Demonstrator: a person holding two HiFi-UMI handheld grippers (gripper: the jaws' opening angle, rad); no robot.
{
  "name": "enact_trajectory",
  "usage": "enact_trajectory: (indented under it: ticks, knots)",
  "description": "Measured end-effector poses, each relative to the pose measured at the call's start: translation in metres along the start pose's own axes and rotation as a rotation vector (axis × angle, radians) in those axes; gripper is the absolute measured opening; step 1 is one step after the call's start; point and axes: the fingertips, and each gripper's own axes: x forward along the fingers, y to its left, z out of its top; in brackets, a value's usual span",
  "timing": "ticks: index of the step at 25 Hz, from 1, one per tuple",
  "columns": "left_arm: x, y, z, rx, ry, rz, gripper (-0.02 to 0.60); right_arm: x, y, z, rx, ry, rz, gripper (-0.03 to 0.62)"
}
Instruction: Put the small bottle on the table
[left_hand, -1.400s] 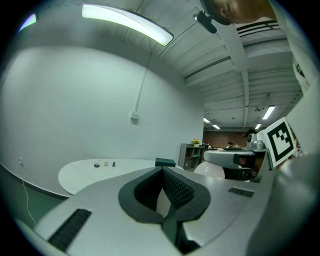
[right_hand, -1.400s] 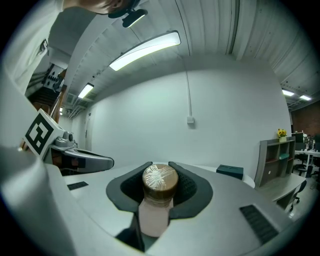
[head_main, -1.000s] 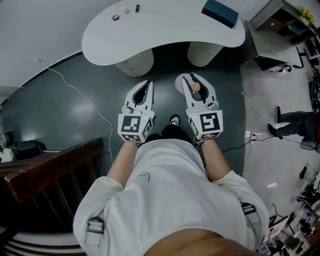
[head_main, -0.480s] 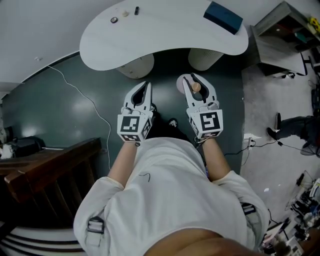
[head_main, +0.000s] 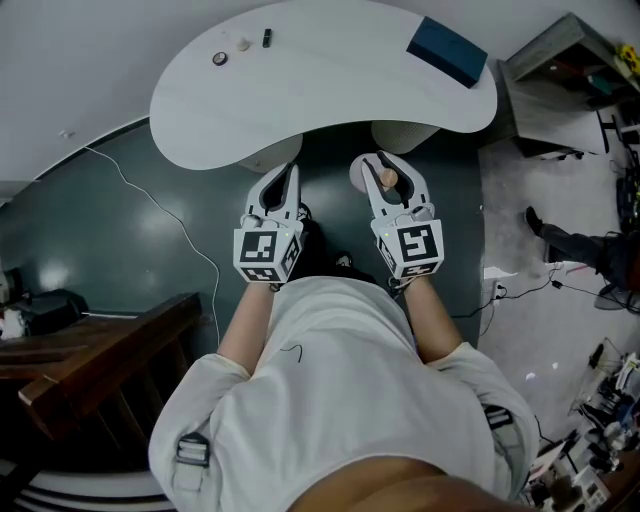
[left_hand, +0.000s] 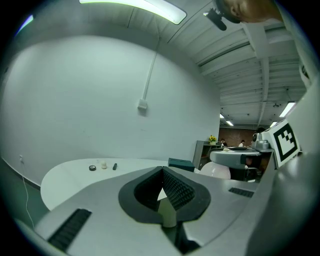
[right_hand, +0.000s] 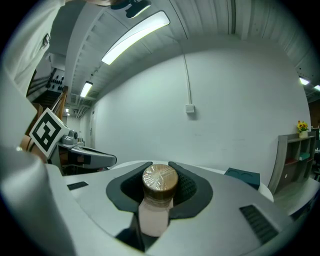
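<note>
"Small pale-pink bottle with a round brown cap (right_hand: 158, 200) — where was it?"

"Upright between the jaws of the right gripper (head_main: 383, 160), the dark pads clamped on it near the cap; it hung over the dark green floor (head_main: 150, 230), just short of the white kidney-shaped table (head_main: 330, 80) — not on it."

"And the left gripper (left_hand: 163, 171)?"

"Jaws closed tip to tip, nothing between them; it was beside the right one; a dark blue box (head_main: 447, 50) lay at the table's right end."
</note>
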Motion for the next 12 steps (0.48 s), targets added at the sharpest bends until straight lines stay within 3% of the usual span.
enact_trajectory:
  ticks: [12]
  knots:
    - [0.106, 0.101, 0.023, -0.007, 0.057, -0.09, 0.012, 0.13, -0.026, 0.019, 0.023, 0.055, -0.08, 0.096]
